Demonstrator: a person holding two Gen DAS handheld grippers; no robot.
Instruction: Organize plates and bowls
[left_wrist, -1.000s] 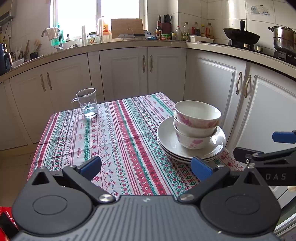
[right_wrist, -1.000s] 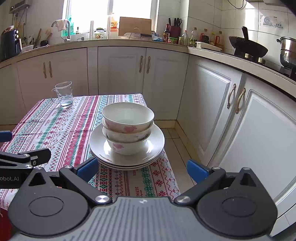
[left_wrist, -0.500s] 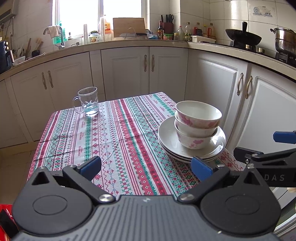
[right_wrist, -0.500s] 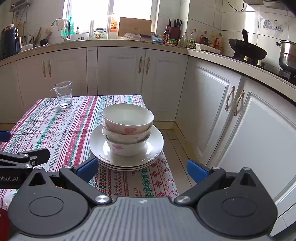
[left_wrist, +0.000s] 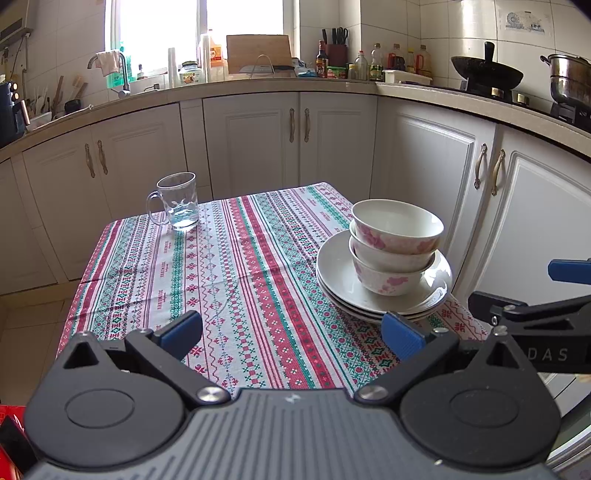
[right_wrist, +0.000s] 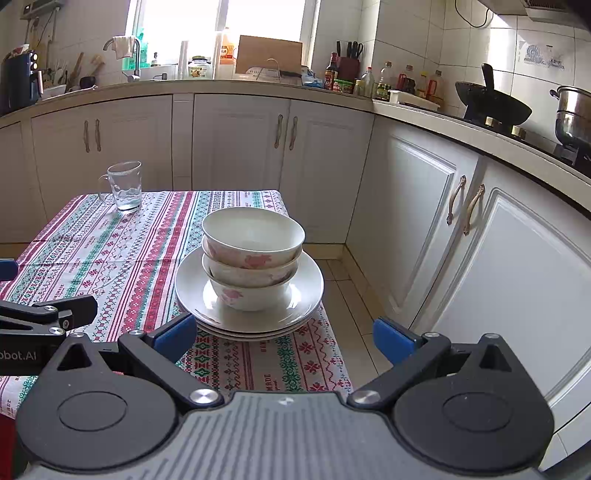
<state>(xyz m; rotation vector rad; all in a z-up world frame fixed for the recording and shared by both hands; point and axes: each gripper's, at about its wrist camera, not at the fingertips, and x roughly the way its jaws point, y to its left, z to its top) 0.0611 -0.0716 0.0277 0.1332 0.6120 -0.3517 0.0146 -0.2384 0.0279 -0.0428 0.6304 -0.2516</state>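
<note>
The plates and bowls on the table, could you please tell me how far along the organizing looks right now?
Done, by the look of it: three bowls sit nested on the stack of plates near the right edge of the table. In hand: nothing; the left tool and right tool are both open and short of the stack. Left: perhaps carrying the stack away. The glass mug stands apart.

Table (left_wrist: 258, 288): covered by a striped, patterned cloth in red, green and white.
Plates (right_wrist: 306, 291): white stack at the table's right edge, towards the near corner; they carry three nested bowls (right_wrist: 253, 240).
Glass mug (left_wrist: 177, 201): upright near the far left corner.
</note>
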